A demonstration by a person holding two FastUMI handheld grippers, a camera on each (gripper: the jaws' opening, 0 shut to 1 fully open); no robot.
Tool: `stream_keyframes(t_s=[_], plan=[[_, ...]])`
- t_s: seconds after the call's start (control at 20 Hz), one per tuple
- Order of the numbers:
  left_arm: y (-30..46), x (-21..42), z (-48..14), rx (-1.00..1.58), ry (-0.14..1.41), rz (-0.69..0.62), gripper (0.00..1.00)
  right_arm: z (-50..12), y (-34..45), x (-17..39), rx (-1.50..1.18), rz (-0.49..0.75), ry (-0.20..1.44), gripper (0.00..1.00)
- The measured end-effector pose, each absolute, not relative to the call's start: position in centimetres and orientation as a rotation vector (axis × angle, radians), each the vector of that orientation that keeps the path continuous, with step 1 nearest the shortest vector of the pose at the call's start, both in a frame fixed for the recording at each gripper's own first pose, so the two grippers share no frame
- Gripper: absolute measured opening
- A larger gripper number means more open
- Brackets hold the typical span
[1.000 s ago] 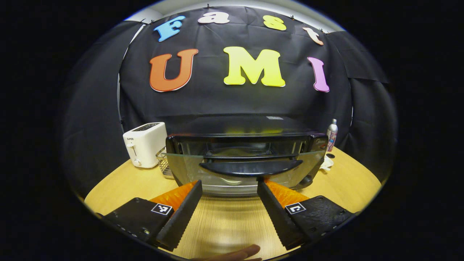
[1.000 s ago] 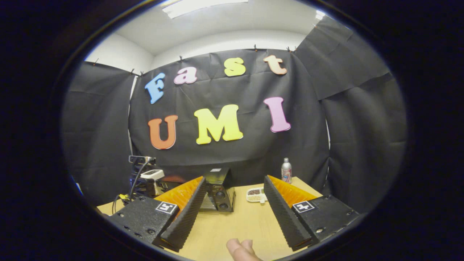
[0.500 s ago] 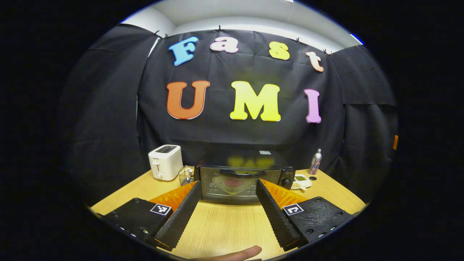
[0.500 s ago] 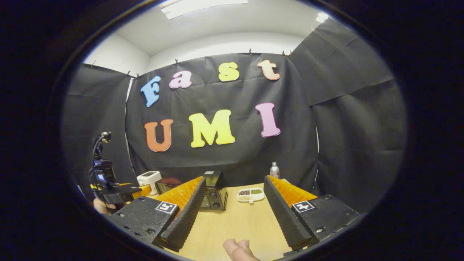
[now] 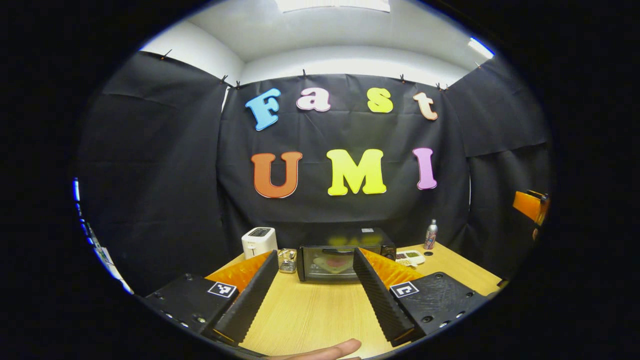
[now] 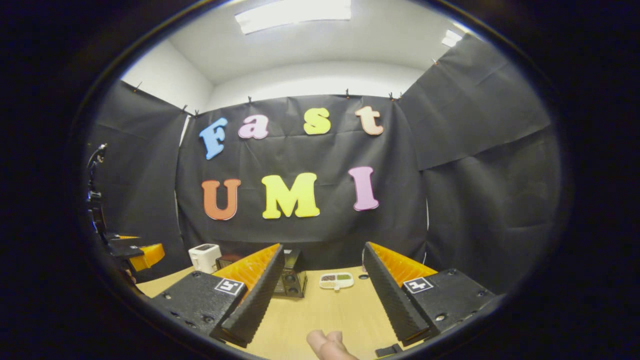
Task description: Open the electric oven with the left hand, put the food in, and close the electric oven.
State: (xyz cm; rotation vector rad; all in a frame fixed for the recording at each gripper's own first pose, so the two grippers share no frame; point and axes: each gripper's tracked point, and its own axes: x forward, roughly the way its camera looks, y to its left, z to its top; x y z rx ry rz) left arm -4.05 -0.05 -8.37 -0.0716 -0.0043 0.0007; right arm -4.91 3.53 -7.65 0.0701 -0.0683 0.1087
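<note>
- The left gripper (image 5: 314,260) is being held wide, with nothing between its fingers, well back from the electric oven (image 5: 345,255).
- The electric oven is being shown at the far end of the wooden table (image 5: 310,315), door closed, food (image 5: 331,263) visible behind the glass.
- The right gripper (image 6: 323,255) is likewise being held wide and empty above the table.
- A white toaster (image 5: 259,242) is being seen left of the oven, a divided snack tray (image 5: 410,257) to its right.

Staged recording booth: black cloth walls (image 5: 150,175), wooden tabletop (image 5: 320,310) with toaster (image 5: 259,242), electric oven (image 5: 345,255).
</note>
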Motion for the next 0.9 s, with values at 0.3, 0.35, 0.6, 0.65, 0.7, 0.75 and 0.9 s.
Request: stream_keyframes(t_s=[0.3,0.35,0.6,0.65,0.7,0.75,0.9], plan=[[0.2,-6.7,-8.1,-0.073,-0.035,-0.023,0.95,-9.4,3.0,-4.9,0.019,0.090,-0.024,0.96],[-0.1,-6.7,-8.2,-0.078,-0.034,-0.034,0.95,-9.5,3.0,-4.9,0.014,0.089,-0.022,0.96],[0.0,-7.0,-7.7,-0.026,-0.051,-0.026,0.95,-10.0,4.0,-5.1,0.003,0.115,-0.004,0.96],[-0.3,-7.1,-7.6,-0.024,-0.057,-0.033,0.95,-9.9,4.0,-5.0,0.005,0.117,-0.005,0.96],[-0.6,-7.2,-7.5,-0.027,-0.059,-0.043,0.96,-10.0,4.0,-5.0,0.006,0.118,-0.004,0.96],[-0.8,-7.3,-7.5,-0.030,-0.060,-0.049,0.96,-10.0,4.0,-5.0,0.004,0.117,-0.002,0.96],[-0.5,-7.1,-7.2,-0.026,-0.077,-0.043,0.96,-10.2,3.7,-4.8,0.004,0.103,0.003,1.00]])
